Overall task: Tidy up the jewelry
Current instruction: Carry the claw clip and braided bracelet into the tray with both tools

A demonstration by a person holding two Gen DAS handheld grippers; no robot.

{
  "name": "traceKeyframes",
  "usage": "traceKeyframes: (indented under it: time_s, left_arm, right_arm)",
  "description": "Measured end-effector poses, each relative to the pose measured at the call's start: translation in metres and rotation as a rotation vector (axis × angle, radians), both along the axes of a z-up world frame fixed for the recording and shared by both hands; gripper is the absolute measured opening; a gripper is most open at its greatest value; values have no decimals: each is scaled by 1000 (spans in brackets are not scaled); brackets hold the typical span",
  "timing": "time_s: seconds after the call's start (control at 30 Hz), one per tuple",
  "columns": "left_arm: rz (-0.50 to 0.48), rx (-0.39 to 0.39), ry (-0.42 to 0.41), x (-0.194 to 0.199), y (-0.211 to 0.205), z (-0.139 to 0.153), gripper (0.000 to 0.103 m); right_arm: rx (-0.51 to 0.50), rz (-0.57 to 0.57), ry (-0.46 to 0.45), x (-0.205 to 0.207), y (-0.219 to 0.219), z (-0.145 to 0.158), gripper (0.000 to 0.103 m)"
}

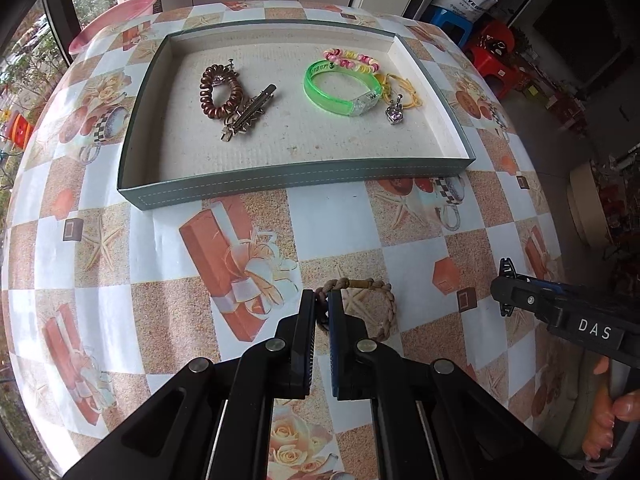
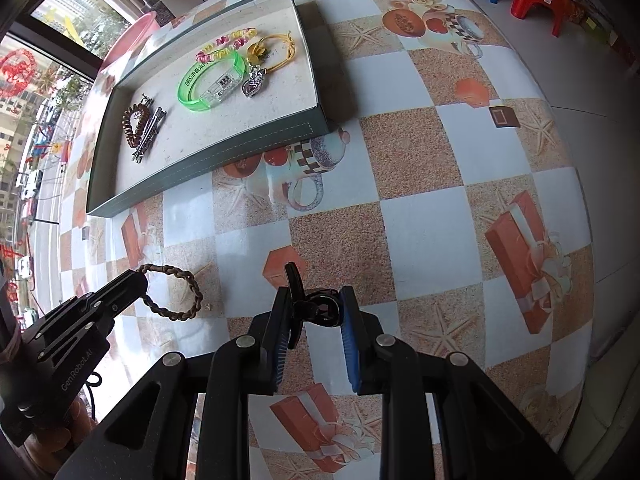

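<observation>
Broadly, a round table [image 1: 332, 224] under a checkered cloth printed with gift boxes, starfish and cups carries a shallow grey-green tray [image 1: 288, 180] with a pale lining. Inside the tray, toward its left, a brown spiral hair tie [image 1: 208, 96] lies touching a silver metal hair clip [image 1: 248, 114]; toward its right, a translucent green bangle [image 1: 340, 88] sits just beside a pink-and-yellow coil tie [image 1: 352, 59], a yellow cord [image 1: 404, 88] and a small silver heart charm [image 1: 394, 114]. On the cloth, well apart from the tray and nearer the camera, the left gripper [image 1: 322, 304] has its jaws together on the left edge of a braided tan bracelet [image 1: 384, 304], a plaited loop with a small wooden-looking bead at its far side; the rest of the loop extends to the right of the fingers, and whether it rests on the cloth cannot be told. The right gripper [image 2: 316, 308] is clamped on a black hair claw clip [image 2: 320, 308], glossy and toothed, which sits between the blue-padded fingers with one prong sticking up past the left finger. In the right wrist view the bracelet hangs out from the left gripper's tip, near the claw clip but not touching it.
</observation>
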State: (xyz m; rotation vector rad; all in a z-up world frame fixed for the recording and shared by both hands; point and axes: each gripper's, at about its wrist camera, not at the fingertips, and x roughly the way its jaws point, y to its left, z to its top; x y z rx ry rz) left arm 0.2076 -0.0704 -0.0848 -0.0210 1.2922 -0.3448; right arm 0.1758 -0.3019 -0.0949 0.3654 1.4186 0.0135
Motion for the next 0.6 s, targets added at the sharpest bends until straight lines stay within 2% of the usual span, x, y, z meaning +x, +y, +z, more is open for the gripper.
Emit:
traceKeyframes:
  time_s: [0.23,0.6]
  left_arm:
    - [16,-31,-56,4,10,26,18]
    - [49,-41,-115,24,19,49,18]
  right_arm:
    - [8,5,-13,-5,0,17,26]
    - [16,22,-78,20,-2,51,26]
